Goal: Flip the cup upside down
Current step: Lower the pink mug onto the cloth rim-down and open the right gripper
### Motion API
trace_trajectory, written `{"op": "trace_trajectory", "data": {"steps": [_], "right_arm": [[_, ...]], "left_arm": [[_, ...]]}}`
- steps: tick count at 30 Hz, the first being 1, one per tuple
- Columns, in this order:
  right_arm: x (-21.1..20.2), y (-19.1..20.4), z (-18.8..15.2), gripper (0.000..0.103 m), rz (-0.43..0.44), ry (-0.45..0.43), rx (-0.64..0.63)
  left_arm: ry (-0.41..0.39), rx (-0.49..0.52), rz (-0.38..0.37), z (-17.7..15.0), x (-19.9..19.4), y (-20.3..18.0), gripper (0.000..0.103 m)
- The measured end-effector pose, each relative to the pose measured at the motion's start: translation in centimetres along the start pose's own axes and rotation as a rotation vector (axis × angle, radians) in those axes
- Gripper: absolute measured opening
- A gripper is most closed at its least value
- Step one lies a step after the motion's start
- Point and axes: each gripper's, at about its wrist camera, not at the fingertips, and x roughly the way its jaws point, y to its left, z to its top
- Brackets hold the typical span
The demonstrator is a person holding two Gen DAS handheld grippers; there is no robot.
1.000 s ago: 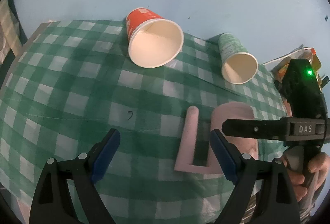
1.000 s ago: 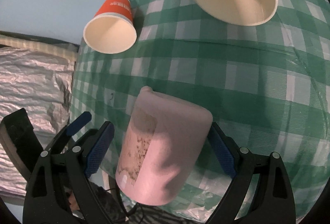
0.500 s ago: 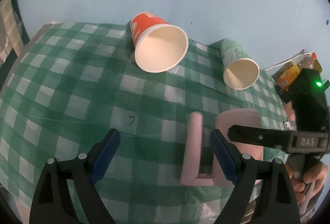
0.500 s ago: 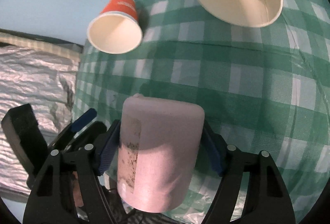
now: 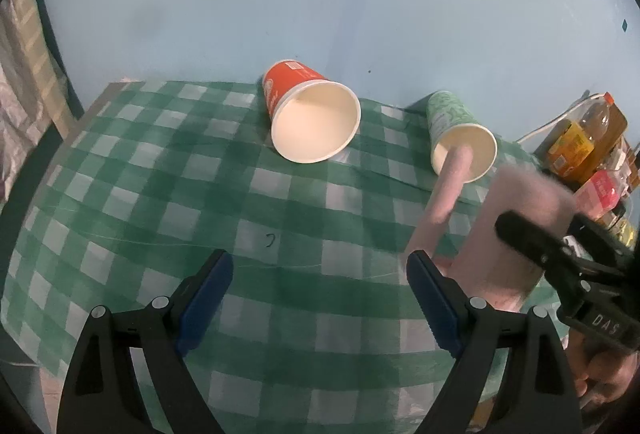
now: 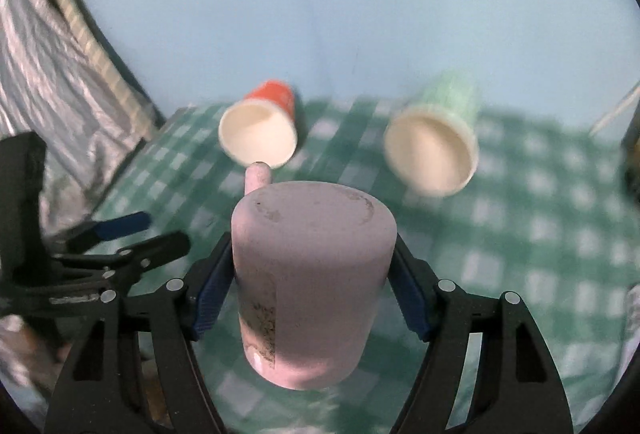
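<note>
2 grippers | right gripper [image 6: 312,282] clenches pink cup [image 6: 310,274] | left gripper [image 5: 320,300] released | "DAS" legible

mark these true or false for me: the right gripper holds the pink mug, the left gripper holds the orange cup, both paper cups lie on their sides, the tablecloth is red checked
1. The right gripper is clamped on the pink mug. True.
2. The left gripper holds the orange paper cup. False: its jaws are open and empty, and the cup lies farther back on the cloth.
3. The orange paper cup and the green paper cup both lie on their sides. True.
4. The tablecloth is red checked. False: it is green and white checked.
</note>
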Motion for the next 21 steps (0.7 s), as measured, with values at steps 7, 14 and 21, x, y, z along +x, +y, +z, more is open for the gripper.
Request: {"op": "trace_trajectory", "data": {"steps": [7,14,21], "right_arm": [[-0.5,2.8,-1.1,0.074,-0.165,-0.204,-0.145],[0.7,3.4,-1.6,0.073,-0.214,-0.252,-0.139],[1.3,2.9,-2.6,0.073,-0.221,-0.228,-0.12]], "left_arm": [[0.005,-0.001,-0.002,-0.4,0.2,0.1,0.09],[0.016,-0.011,0.01,-0.7,0.8,0.4,0.09],[0.022,-0.017,0.013,-0.8,1.2,0.8,0.09]]}}
